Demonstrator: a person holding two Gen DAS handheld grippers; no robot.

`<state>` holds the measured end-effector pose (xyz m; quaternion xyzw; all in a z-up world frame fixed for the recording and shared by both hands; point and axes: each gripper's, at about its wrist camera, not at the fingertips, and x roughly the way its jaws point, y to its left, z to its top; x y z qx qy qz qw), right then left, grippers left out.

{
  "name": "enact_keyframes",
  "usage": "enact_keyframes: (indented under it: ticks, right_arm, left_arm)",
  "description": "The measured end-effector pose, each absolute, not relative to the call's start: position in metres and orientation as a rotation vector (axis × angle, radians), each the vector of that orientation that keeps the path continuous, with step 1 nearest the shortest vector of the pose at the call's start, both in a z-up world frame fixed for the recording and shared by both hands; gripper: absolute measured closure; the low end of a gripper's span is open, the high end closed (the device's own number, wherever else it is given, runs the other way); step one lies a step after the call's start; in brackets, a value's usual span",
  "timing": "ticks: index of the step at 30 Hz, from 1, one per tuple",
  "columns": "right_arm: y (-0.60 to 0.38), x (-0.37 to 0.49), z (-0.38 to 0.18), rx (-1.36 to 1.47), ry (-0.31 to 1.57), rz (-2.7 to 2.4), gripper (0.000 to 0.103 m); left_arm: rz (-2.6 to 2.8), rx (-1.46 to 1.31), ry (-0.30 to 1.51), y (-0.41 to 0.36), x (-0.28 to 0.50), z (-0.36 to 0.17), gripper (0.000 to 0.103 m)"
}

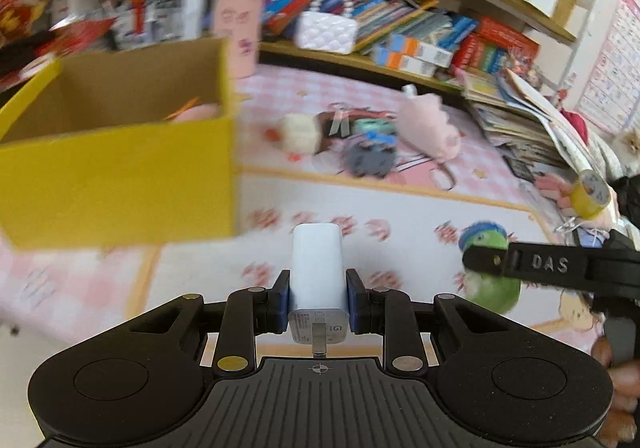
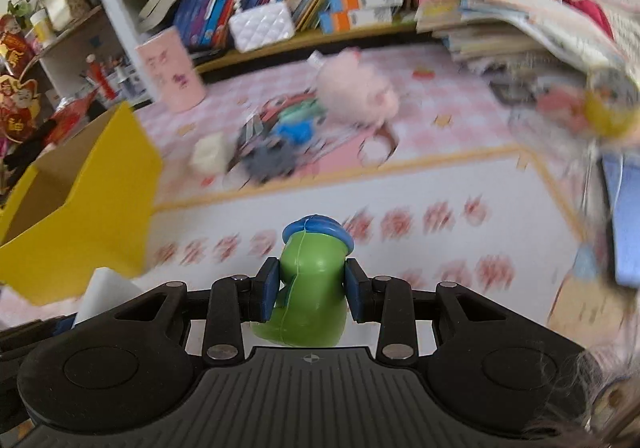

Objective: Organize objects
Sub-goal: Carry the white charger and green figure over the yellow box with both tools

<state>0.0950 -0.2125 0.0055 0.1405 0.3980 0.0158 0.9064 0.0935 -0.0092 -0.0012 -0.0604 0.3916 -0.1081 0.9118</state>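
My left gripper (image 1: 318,296) is shut on a white charger plug (image 1: 318,268), held above the patterned mat. A yellow cardboard box (image 1: 120,184) stands open just ahead to the left, with something pink inside. My right gripper (image 2: 308,288) is shut on a green toy figure with a blue cap (image 2: 310,280). In the left wrist view that green toy (image 1: 494,288) shows at the right, clamped by a black finger (image 1: 520,262). In the right wrist view the yellow box (image 2: 92,216) lies ahead to the left, and the white plug (image 2: 108,288) peeks in at the lower left.
A pile of toys lies further back on the pink checked mat (image 1: 360,96): a pink plush (image 1: 430,126), a grey item (image 1: 368,160), a cream block (image 1: 298,132). A pink cylinder (image 2: 172,70) and white quilted handbag (image 2: 262,24) stand by bookshelves. Stacked books (image 1: 520,116) and yellow tape (image 1: 590,194) sit right.
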Motion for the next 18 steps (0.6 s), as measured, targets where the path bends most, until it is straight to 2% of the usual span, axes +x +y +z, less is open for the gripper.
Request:
enact_keyframes:
  ticks: [4,9,18]
  right_arm:
    - [-0.177,0.069,0.001,0.276,0.871,0.073,0.071]
    - [-0.131,0.039,0.003,0.143,0.836,0.14,0.071]
    - [-0.082,0.007,-0.006,0.157,0.891,0.2,0.071]
  left_arm:
    - [-0.174,-0.151,0.833,0.021,0.07,-0.007,0.078]
    - [-0.135,-0.16,0.826,0.052,0.042,-0.007,0.078]
    - [-0.091,-0.162,0.799,0.104,0.006,-0.005,0.078]
